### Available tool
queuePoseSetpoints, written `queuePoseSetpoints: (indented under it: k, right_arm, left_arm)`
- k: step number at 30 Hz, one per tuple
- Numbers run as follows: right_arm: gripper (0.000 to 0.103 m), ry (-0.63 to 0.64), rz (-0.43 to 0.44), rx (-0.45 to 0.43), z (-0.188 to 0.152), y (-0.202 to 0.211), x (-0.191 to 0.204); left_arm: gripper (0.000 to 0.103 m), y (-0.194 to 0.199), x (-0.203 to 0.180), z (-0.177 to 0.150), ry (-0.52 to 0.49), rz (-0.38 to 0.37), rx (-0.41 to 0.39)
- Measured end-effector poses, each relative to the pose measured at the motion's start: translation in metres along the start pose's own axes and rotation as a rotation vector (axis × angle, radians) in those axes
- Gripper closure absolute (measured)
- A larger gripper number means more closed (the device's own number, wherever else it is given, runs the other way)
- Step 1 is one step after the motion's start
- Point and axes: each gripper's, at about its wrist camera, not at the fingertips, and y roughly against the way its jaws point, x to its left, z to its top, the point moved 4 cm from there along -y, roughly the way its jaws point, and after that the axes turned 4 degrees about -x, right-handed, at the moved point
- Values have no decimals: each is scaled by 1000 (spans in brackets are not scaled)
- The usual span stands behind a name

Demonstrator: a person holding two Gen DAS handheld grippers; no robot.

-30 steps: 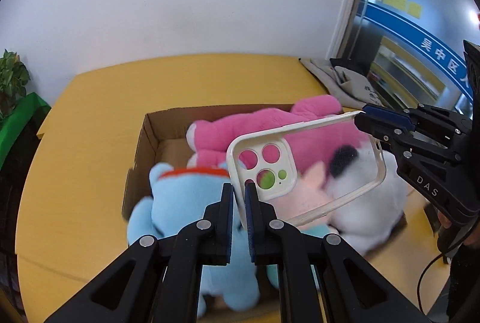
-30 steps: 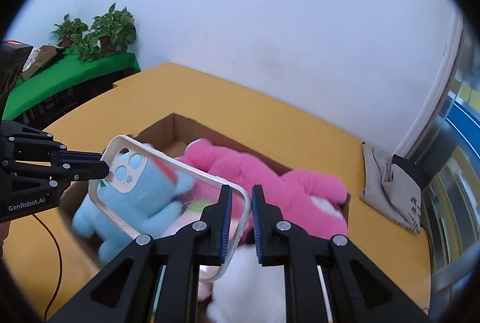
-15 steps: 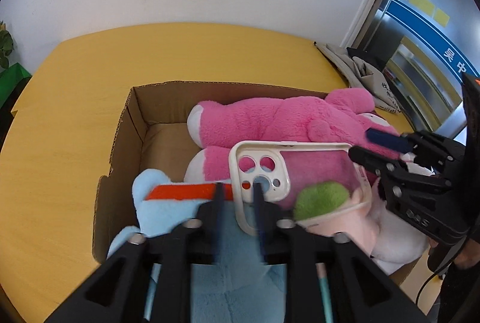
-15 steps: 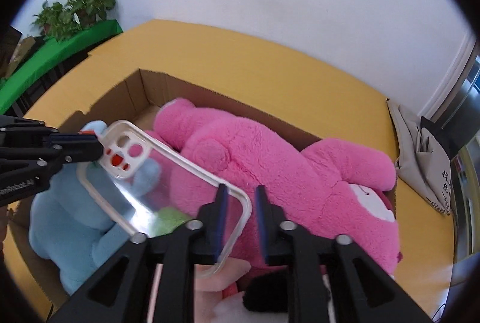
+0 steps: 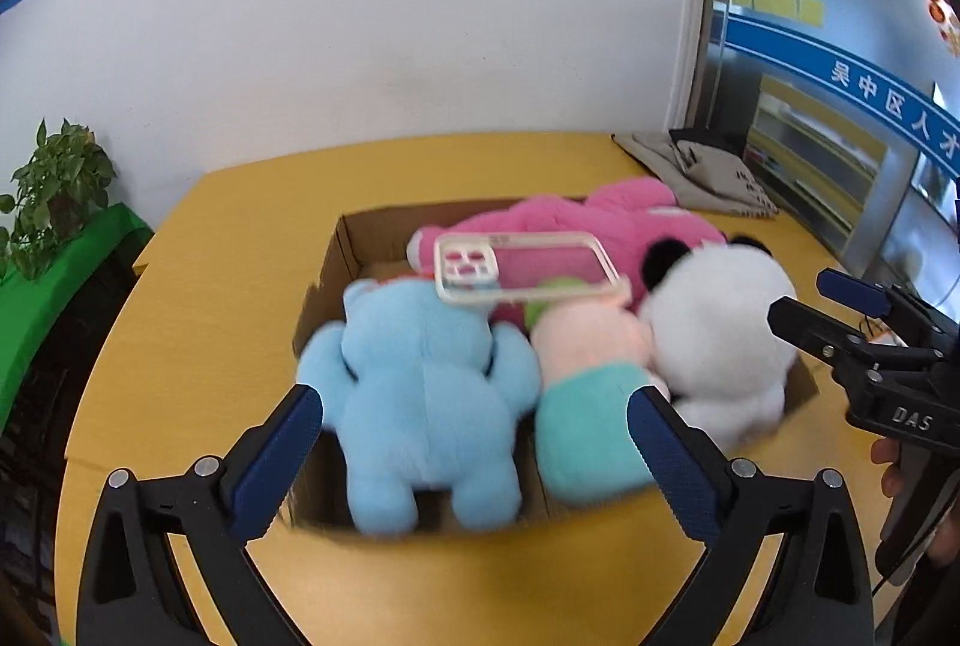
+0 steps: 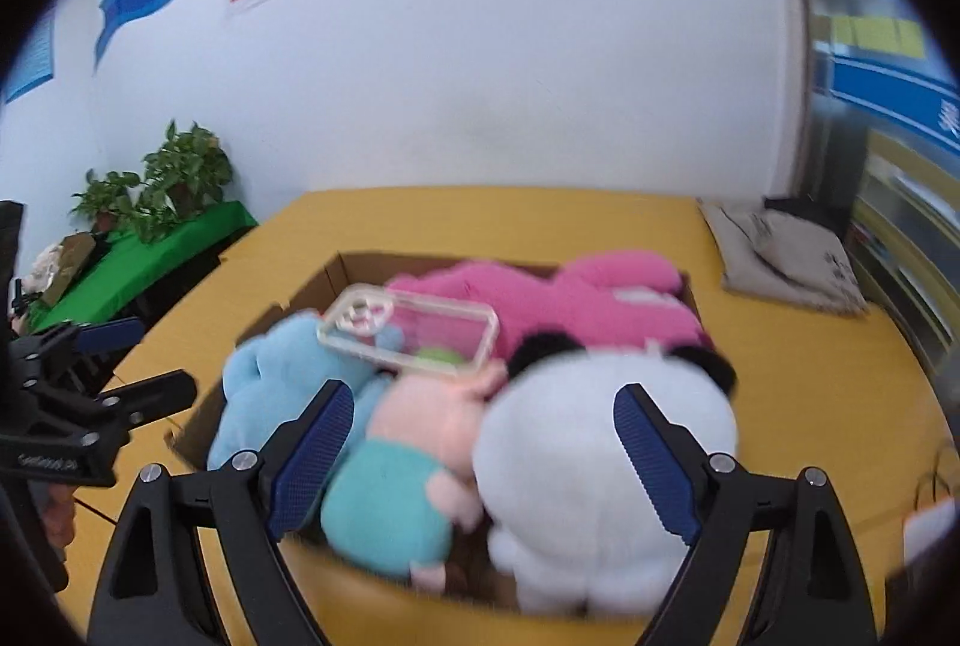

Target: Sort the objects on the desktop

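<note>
Motion-blurred plush toys (image 5: 432,382) in box (image 5: 360,250)

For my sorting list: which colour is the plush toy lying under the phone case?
Mostly pink plush toy; shows best in the left wrist view.

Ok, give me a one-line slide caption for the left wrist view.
Open left gripper facing a cardboard box of plush toys, a clear white-rimmed phone case lying on top, right gripper open alongside.
</note>
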Motion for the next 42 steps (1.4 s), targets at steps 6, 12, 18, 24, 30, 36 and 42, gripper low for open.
queuePoseSetpoints:
  k: [6,12,18,24,30,36,42]
  right_arm:
    - [14,-18,-77,47,-45,28,-10]
    - [14,30,-104,9,-53,63,-3]
    - [14,71,-125,-27,-56,88,7]
    - [14,59,-134,-23,-59,92,6]
    - [14,65,-132,-8,-61,88,9]
    - [14,69,-131,-5,-61,87,11]
    - [14,72,-130,1,-61,86,14]
  left_arm:
    - [0,35,-18,-39,50,43,-10]
    - [0,59,-35,-62,73,32,-20]
    - [0,67,-40,-70,88,39,-22]
    - [0,72,-42,-71,96,43,-36]
    - [0,71,-38,-73,115,46,-29]
    - [0,69,-35,-74,123,47,-24]
    - [0,69,-37,-75,115,41,-21]
